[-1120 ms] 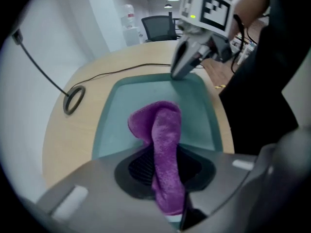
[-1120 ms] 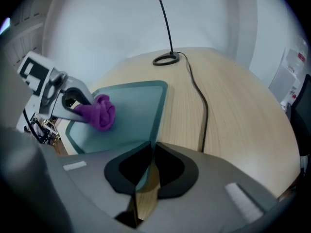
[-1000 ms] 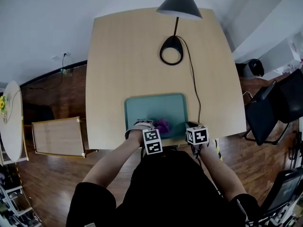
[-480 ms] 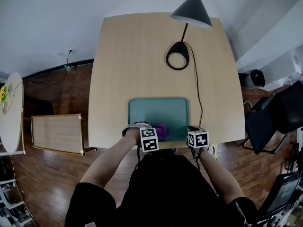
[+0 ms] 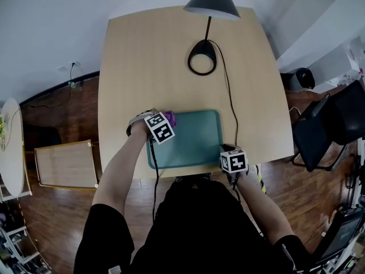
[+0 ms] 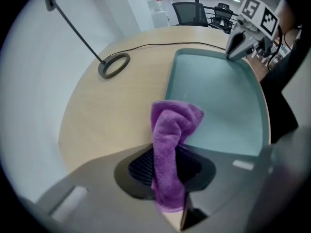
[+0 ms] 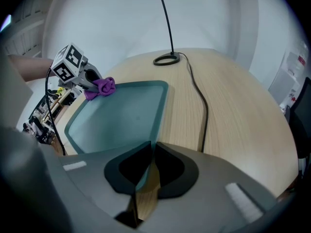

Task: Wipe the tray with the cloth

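A teal tray lies near the table's front edge. At its far left corner my left gripper is shut on a purple cloth. In the left gripper view the cloth stands up from between the jaws of the left gripper and hangs over the tray's rim. My right gripper sits at the tray's near right corner. In its own view the right gripper is shut on the tray's rim. That view also shows the cloth at the far corner.
A black desk lamp with a ring base stands at the table's far side, its shade overhanging. Its cable runs along the table just right of the tray. Black chairs stand to the right, and a wooden panel lies on the floor left.
My left gripper has carried the cloth from the tray's near edge to its far left corner. The right gripper has stayed at the near right corner.
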A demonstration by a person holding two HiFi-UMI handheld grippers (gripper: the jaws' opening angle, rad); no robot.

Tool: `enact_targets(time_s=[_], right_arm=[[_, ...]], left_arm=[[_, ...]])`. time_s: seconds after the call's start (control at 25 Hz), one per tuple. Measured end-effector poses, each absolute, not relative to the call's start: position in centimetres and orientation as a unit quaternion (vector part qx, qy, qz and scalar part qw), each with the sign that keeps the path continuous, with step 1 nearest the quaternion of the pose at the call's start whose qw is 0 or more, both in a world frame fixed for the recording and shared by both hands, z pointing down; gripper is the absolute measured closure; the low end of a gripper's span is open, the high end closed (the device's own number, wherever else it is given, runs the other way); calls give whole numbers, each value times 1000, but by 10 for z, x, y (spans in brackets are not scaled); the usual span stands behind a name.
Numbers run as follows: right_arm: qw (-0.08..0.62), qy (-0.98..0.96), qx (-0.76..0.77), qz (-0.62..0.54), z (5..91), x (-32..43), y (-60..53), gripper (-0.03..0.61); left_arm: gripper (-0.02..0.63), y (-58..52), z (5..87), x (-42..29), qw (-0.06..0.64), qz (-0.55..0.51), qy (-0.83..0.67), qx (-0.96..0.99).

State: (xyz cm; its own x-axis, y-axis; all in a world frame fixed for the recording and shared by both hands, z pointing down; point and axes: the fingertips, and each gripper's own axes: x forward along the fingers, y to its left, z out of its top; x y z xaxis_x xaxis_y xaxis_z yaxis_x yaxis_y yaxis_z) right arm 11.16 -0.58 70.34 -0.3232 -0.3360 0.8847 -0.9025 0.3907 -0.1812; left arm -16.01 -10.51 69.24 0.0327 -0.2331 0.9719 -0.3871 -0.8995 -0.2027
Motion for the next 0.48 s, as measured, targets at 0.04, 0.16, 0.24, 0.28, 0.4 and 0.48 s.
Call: enact_targets(time_s=[0.04, 0.16, 0.24, 0.28, 0.4, 0.48], right_arm=[[399, -732, 424, 355, 703, 112, -6, 546], [399, -729, 426, 357, 705, 114, -6, 546], [400, -728, 426, 358, 707, 115, -4, 546], [400, -728, 426, 358, 707, 115, -5, 546], [400, -730, 425, 355, 705, 116, -6, 546], [402, -728, 426, 355, 706, 117, -6, 546]], left_arm=[[503, -102, 692, -158, 58, 661, -215, 717], [505, -75, 692, -147, 51, 659, -199, 724], [505, -48, 692, -138, 53, 651, -187, 734], [505, -33, 692, -133, 55, 645, -182, 740], [504, 9, 693, -122, 52, 634, -169, 753], [503, 36, 693, -117, 52, 629, -153, 760]])
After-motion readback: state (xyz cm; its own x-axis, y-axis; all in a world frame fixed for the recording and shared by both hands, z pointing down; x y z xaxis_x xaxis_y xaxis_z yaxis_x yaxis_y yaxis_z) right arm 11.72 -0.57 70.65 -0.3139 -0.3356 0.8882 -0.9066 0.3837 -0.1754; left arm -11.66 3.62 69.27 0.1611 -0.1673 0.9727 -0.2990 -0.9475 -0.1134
